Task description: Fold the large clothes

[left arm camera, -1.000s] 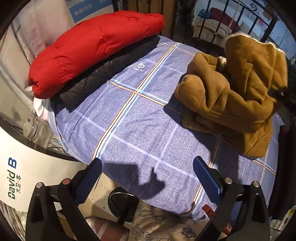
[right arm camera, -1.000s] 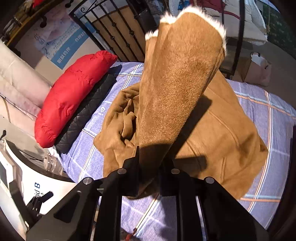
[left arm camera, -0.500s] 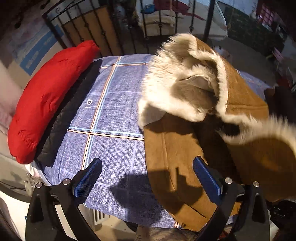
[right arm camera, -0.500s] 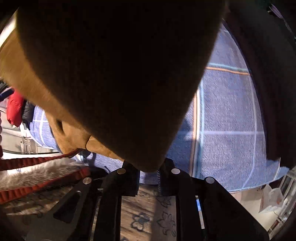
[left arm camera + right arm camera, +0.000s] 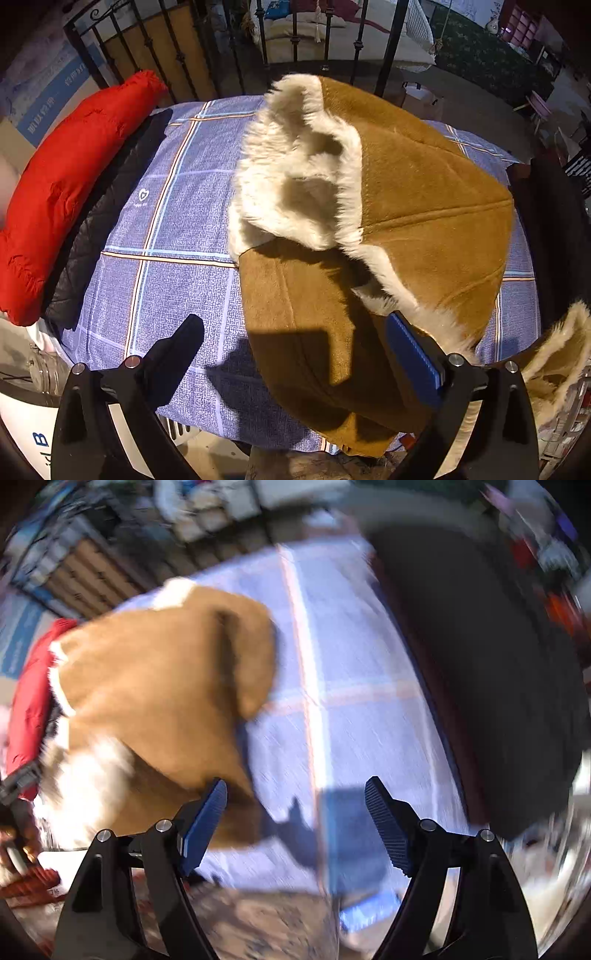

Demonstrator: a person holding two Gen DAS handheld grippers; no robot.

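Note:
A brown suede coat [image 5: 424,221] with white fleece lining lies spread on the blue checked bedsheet [image 5: 166,229], its hem hanging over the near edge. My left gripper [image 5: 295,354] is open and empty, just above the coat's near edge. In the blurred right wrist view, the coat [image 5: 159,686] lies to the left. My right gripper [image 5: 295,812] is open and empty over the sheet [image 5: 351,664], its left finger beside the coat.
A red padded jacket [image 5: 62,184] and a dark quilted one [image 5: 107,221] lie along the bed's left edge. A black iron bed frame [image 5: 266,48] stands behind. A dark garment [image 5: 480,664] lies on the bed's right side.
My right gripper has opened and let go of the coat, and swung away to the right. The coat has settled flatter on the bed. My left gripper stays open.

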